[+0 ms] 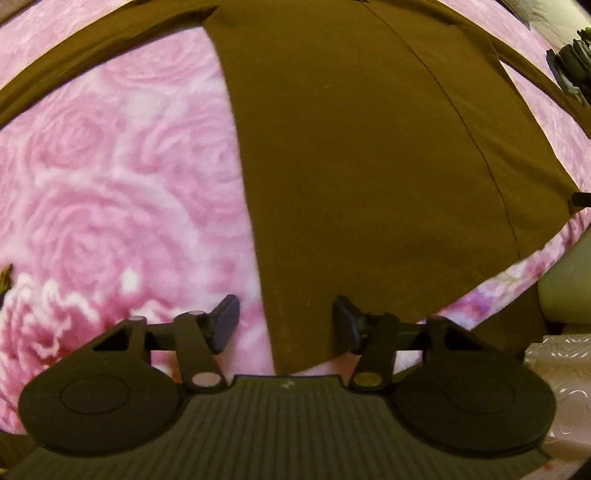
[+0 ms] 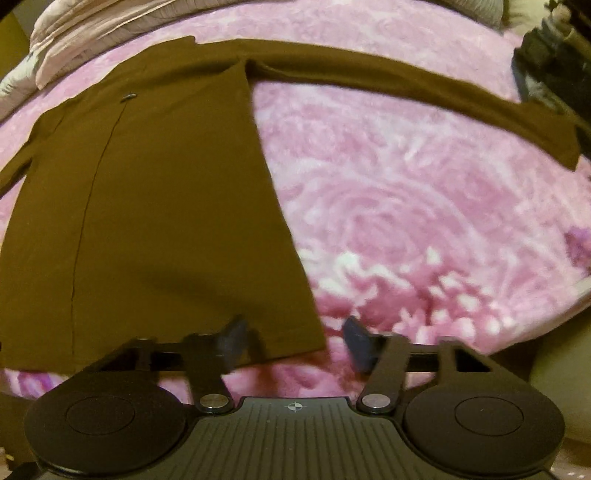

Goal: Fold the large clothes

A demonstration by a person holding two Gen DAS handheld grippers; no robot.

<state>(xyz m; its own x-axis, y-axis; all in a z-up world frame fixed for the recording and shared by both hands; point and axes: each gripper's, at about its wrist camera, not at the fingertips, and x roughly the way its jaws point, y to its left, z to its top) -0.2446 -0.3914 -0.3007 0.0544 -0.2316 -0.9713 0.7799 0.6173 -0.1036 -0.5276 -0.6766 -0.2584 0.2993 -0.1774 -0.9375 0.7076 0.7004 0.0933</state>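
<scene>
Brown garment [image 1: 369, 166] spread flat on a pink rose-patterned blanket [image 1: 110, 184], sleeves stretched out sideways. Left hand-held gripper [image 1: 286, 325] poised above the garment's near left hem corner, fingers spread, nothing pinched; actual contact with the cloth hard to judge. Right hand-held gripper [image 2: 295, 341] above the near right hem corner of the garment [image 2: 147, 203], likewise spread, its fingers smeared by motion blur. Blanket [image 2: 406, 203] detail soft. Dark heap [image 2: 550, 62] beyond the garment's right sleeve end, too blurred to identify. Pale bedding [image 2: 92, 29] past the garment's collar, cut off by the frame.
</scene>
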